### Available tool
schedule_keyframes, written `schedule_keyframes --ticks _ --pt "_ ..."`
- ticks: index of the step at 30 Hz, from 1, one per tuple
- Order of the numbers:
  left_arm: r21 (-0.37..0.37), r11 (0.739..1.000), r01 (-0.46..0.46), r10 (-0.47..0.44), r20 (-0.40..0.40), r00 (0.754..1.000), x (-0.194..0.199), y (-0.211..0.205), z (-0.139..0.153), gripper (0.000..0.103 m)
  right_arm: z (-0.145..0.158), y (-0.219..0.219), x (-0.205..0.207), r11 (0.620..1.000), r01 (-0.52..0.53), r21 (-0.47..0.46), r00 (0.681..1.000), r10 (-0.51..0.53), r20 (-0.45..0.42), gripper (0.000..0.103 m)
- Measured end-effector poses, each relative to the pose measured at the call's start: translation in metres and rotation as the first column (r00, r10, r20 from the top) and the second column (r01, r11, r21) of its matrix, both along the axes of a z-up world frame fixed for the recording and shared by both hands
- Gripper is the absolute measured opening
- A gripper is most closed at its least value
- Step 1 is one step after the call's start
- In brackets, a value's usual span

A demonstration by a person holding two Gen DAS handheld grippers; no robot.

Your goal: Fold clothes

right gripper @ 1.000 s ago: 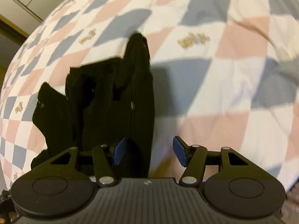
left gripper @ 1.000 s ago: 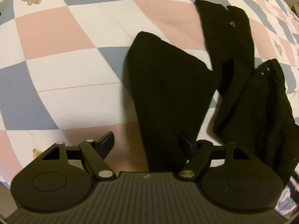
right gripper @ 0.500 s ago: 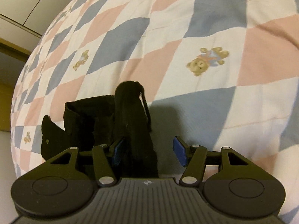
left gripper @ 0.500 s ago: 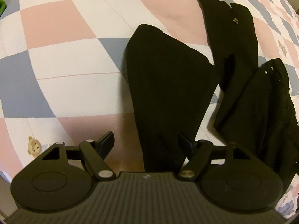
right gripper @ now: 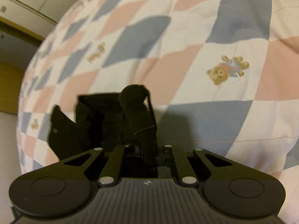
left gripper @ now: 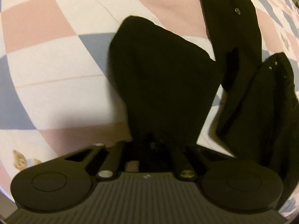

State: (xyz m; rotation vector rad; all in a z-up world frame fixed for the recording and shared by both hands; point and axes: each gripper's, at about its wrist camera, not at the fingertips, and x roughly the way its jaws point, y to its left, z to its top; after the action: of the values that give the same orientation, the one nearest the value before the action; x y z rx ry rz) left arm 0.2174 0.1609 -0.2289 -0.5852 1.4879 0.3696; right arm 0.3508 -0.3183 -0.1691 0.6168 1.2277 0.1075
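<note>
Right now, through the left wrist camera, I see a checked bedspread (left gripper: 56, 59) in pink, grey-blue and white squares, with a small teddy-bear print (left gripper: 19, 161) near its lower left edge. Moving rightward, my left hand-held gripper (left gripper: 155, 146) has its fingers drawn in tight on the near end of a black garment (left gripper: 160, 78), whose cloth bunches up between them and spreads forward over the bed in a broad flat panel. Further right lies another dark strip of the same clothing with a small metal button (left gripper: 237, 10) near its top, and beyond it, at the far right, a third dark fold (left gripper: 265, 112) with tiny studs along its upper edge; I cannot tell whether these are one piece or several. Through the right wrist camera, the room wall (right gripper: 16, 41) shows at the far left past the bed's edge, then the dark cloth (right gripper: 89, 123) heaped on the quilt. My right hand-held gripper (right gripper: 147, 149) is likewise closed down on a raised fold of black fabric (right gripper: 138, 112), which stands up from the pinch in a rounded hump. To the right of it the bedspread (right gripper: 205, 123) lies bare, with one clear teddy-bear motif (right gripper: 227, 71) on a white square.
</note>
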Motion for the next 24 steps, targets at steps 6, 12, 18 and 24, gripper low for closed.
schedule_keyframes --ticks 6,12,18,24 --pt "0.090 0.991 -0.103 0.079 0.232 0.969 0.003 0.016 0.084 0.000 0.069 -0.001 0.014 0.995 0.033 0.095 0.982 -0.050 0.184 0.010" --pt "0.189 0.938 -0.291 0.126 0.595 0.793 0.000 0.032 0.231 0.000 0.191 -0.013 0.042 0.985 0.034 0.167 0.865 -0.112 0.489 0.010" --pt "0.182 0.914 -0.363 0.120 0.733 0.670 -0.051 -0.010 0.291 0.001 0.257 -0.073 -0.011 0.949 0.128 0.287 0.721 -0.288 0.631 0.009" --pt "0.035 0.925 -0.378 0.307 0.514 0.801 -0.121 -0.069 0.159 0.018 0.147 -0.133 -0.107 0.910 0.362 0.202 0.808 -0.414 0.419 0.008"
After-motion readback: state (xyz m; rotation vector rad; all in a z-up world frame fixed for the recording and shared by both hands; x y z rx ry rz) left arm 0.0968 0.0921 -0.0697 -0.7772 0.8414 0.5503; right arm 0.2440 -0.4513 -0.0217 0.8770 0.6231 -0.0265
